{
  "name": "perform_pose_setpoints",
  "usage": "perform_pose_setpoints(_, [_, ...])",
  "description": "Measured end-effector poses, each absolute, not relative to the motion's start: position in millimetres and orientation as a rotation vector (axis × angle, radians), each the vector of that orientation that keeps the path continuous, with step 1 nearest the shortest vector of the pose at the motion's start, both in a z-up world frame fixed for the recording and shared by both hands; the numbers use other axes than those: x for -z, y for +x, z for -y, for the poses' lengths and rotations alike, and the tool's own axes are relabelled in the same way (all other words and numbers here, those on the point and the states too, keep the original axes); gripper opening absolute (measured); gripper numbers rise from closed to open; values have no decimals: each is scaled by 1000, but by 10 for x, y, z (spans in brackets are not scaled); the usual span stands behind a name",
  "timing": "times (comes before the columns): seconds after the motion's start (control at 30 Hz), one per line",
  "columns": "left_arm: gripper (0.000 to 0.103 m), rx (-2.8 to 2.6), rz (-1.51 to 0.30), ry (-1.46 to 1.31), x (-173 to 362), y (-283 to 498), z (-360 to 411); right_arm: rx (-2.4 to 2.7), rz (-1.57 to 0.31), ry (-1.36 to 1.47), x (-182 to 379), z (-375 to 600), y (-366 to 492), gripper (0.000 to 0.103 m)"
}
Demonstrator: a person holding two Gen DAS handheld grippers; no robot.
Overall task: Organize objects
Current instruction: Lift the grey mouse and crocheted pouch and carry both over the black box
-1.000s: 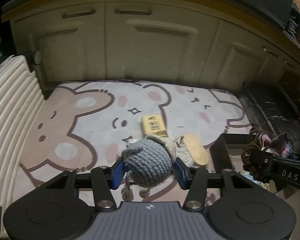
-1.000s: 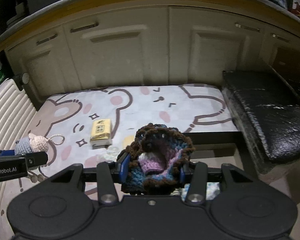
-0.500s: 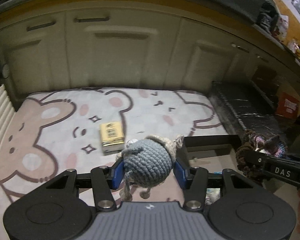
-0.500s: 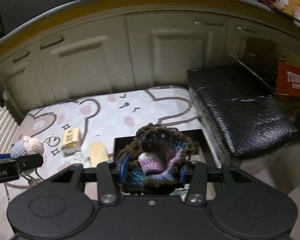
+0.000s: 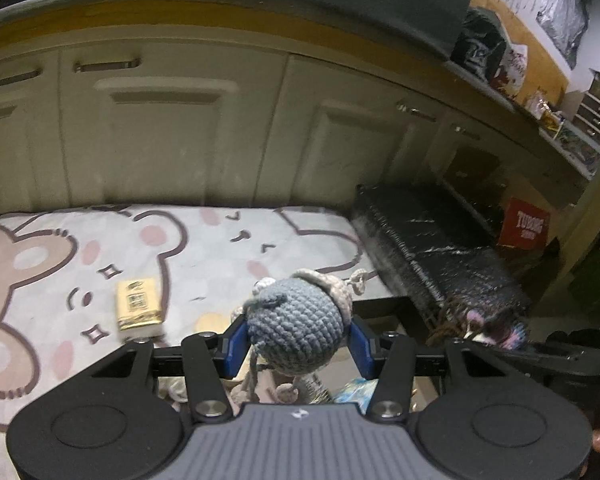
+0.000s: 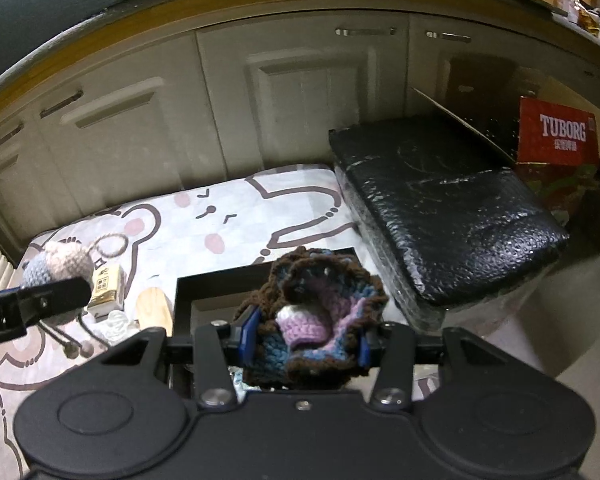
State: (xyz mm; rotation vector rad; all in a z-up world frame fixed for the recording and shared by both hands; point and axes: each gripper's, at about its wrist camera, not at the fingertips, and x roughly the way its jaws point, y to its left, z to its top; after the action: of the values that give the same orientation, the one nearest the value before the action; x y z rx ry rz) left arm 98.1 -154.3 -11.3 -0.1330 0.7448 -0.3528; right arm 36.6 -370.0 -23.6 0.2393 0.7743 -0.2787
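My left gripper (image 5: 296, 346) is shut on a grey-blue crocheted doll (image 5: 296, 326) with a beige hat and dangling legs, held above the near edge of the bear-print mat (image 5: 204, 248). The doll also shows at the left of the right wrist view (image 6: 60, 266). My right gripper (image 6: 306, 344) is shut on a brown, blue and purple crocheted flower (image 6: 312, 316), held over a black open box (image 6: 220, 280). The flower also shows at the right of the left wrist view (image 5: 480, 320).
A gold packet (image 5: 137, 307), a wooden oval piece (image 6: 153, 308) and a white lump (image 6: 116, 322) lie on the mat. A black padded bench (image 6: 440, 200) stands to the right, a red Tuborg carton (image 6: 556, 136) behind it. Cream cabinet doors (image 5: 160, 128) line the back.
Both grippers have swung to the right with their crocheted items still held. The right gripper now sits over the black box, and the bench and red carton have come into view.
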Motion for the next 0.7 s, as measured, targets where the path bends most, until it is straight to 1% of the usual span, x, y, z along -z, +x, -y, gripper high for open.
perform_pose_setpoints(0.2, [53, 391, -745, -110, 249, 1111, 1737, 286, -770, 265, 279, 3778, 395, 47])
perform_pose_setpoints(0.53, [53, 427, -725, -186, 413, 1358, 1888, 285, -781, 276, 377, 3777, 515, 47])
perform_pose_setpoints(0.7, [53, 419, -781, -183, 585, 1514, 1990, 285, -791, 273, 452, 3782, 610, 47])
